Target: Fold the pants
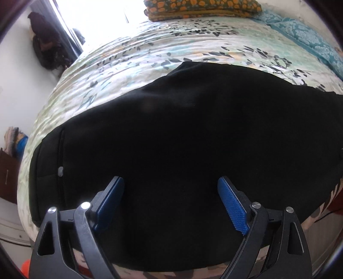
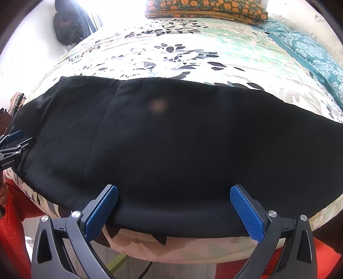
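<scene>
Black pants [image 2: 171,139] lie flat, folded into a wide band across the floral bedspread [image 2: 171,53] near its edge. Left gripper [image 1: 170,182] and right gripper [image 2: 174,191] both gape wide, gripping nothing.

We saw a bed [image 2: 214,64] with a leaf-print cover. On it lay black pants [image 2: 171,139], 1 orange-flowered cushion [image 2: 205,8] and a teal quilt [image 2: 310,55].
</scene>
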